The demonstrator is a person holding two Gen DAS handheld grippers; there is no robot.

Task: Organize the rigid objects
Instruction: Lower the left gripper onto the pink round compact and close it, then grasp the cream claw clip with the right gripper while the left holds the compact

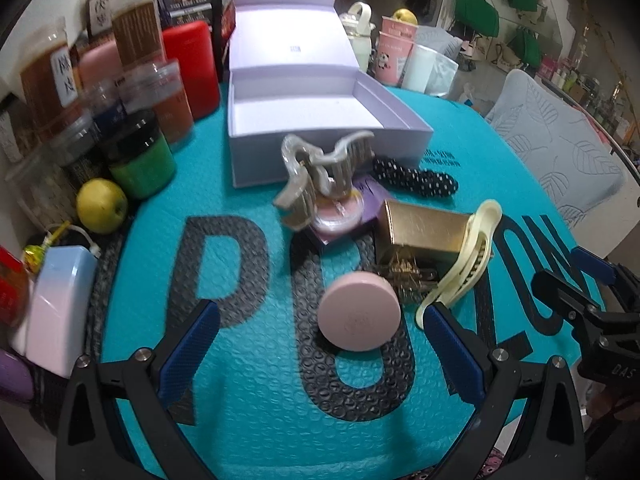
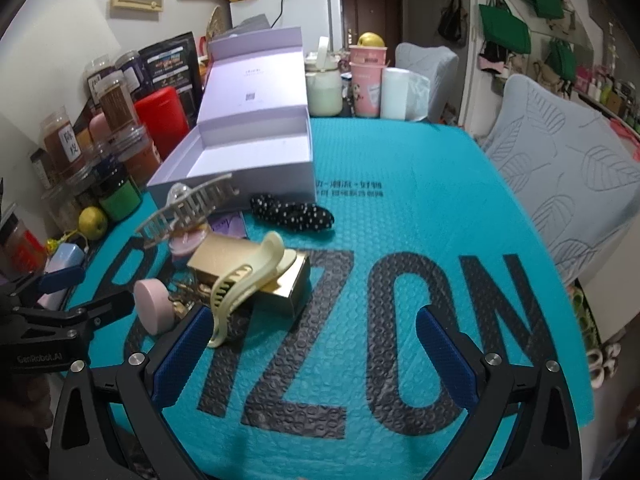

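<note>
Tools (image 1: 320, 344) gaping, lavender box (image 1: 396, 120) empty

The left gripper (image 1: 320, 344) is hovering low with its blue-padded fingers (image 1: 192, 344) spread wide, gripping nothing. The right gripper (image 2: 316, 344) is hovering likewise, jaws gaping and empty. In the left wrist view the right gripper is sitting at about three o'clock.

Teal mat (image 2: 400, 208) reads "IZON"; left tongs (image 2: 60, 292) read "GenRobot.AI".
</note>
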